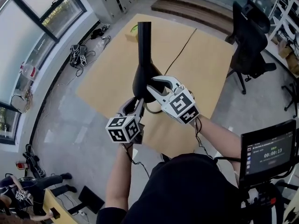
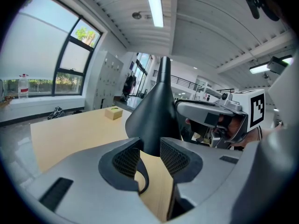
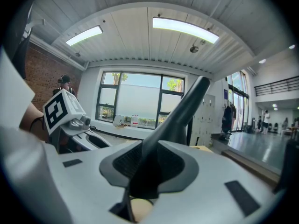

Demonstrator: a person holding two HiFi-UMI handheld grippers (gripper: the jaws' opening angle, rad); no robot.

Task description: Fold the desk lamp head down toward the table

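Observation:
A black desk lamp [image 1: 145,73] stands over the wooden table [image 1: 107,78], its long head bar [image 1: 144,36] pointing away from me. My left gripper [image 1: 136,107] is shut on the lamp's flared lower body from the near left. In the left gripper view the black cone [image 2: 156,118] runs down between the ribbed pads [image 2: 174,157]. My right gripper [image 1: 156,88] is shut on the same body from the right. In the right gripper view the lamp bar [image 3: 182,108] rises slanting out of the jaws of the right gripper [image 3: 147,164]. The lamp's base is hidden under the grippers.
A small yellow-green box [image 1: 133,31] lies at the table's far edge. A black cord [image 1: 180,50] runs across the tabletop. A black office chair [image 1: 250,41] stands to the right, a monitor on a stand [image 1: 268,148] near right, cables on the floor [image 1: 79,55] at left.

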